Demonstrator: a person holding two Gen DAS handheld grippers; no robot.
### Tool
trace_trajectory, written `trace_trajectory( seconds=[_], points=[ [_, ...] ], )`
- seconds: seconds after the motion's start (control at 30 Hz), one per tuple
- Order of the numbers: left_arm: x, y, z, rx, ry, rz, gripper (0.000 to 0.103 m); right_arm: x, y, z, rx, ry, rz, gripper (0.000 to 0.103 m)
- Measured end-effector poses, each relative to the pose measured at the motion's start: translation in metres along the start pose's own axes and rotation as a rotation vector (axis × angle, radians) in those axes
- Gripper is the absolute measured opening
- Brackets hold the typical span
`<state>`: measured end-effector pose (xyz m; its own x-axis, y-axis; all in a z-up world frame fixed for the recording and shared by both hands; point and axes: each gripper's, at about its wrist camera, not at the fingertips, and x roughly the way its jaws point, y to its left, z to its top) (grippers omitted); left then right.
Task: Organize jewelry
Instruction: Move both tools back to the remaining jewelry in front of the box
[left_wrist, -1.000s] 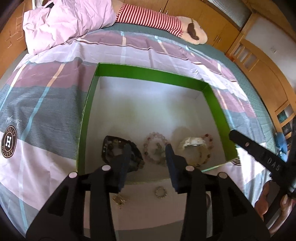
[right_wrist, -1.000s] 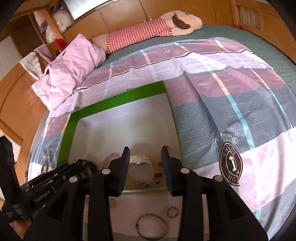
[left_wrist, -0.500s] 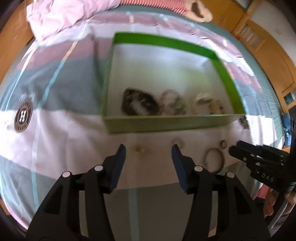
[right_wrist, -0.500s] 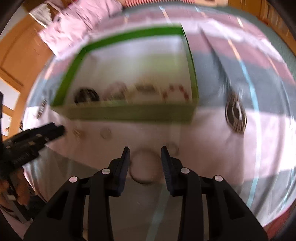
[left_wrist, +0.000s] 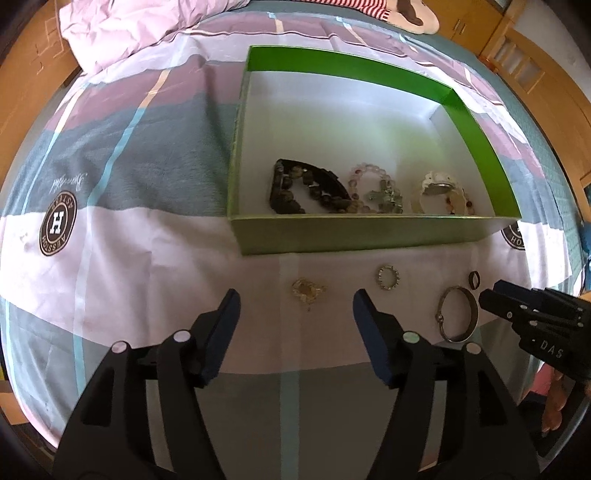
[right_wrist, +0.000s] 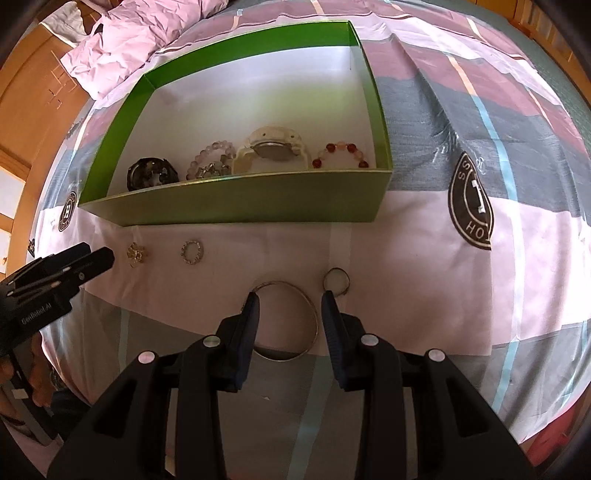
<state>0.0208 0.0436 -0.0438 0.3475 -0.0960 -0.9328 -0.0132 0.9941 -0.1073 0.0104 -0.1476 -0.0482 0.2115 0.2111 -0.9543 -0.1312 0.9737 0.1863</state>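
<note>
A green box (left_wrist: 369, 230) (right_wrist: 240, 201) with a white inside sits on the bed and holds a dark bead bracelet (left_wrist: 306, 186), a pale bead bracelet (left_wrist: 373, 184), a white watch (right_wrist: 273, 149) and a red bead bracelet (right_wrist: 340, 153). In front of it lie a gold brooch (left_wrist: 307, 290) (right_wrist: 136, 253), a small beaded ring (left_wrist: 388, 277) (right_wrist: 192, 252), a silver bangle (left_wrist: 458, 314) (right_wrist: 295, 317) and a small ring (left_wrist: 474, 278) (right_wrist: 336, 280). My left gripper (left_wrist: 295, 314) is open just short of the brooch. My right gripper (right_wrist: 290, 314) is open over the bangle.
The bed has a striped pink, grey and white cover with round logos (left_wrist: 58, 223) (right_wrist: 471, 201). A pink pillow (left_wrist: 147, 22) and a striped plush toy (left_wrist: 399, 11) lie at the far end. Wooden cabinets (left_wrist: 535, 66) stand around the bed.
Both grippers have pulled back out of the box toward the near edge of the bed and lowered over the loose jewelry. The left jaws have opened wider.
</note>
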Motion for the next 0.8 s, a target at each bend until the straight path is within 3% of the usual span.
trace_trajectory(
  seconds=[0.5, 0.6, 0.8],
  points=[
    [0.001, -0.011, -0.003, 0.053, -0.011, 0.03, 0.074, 0.0, 0.005, -0.002, -0.024, -0.002, -0.011, 0.039],
    [0.001, -0.012, -0.003, 0.058, -0.008, 0.036, 0.075, 0.001, 0.004, -0.002, -0.024, 0.0, -0.015, 0.046],
    [0.006, -0.01, -0.003, 0.056, 0.006, 0.052, 0.077, 0.002, 0.003, -0.003, -0.028, 0.0, -0.026, 0.047]
  ],
)
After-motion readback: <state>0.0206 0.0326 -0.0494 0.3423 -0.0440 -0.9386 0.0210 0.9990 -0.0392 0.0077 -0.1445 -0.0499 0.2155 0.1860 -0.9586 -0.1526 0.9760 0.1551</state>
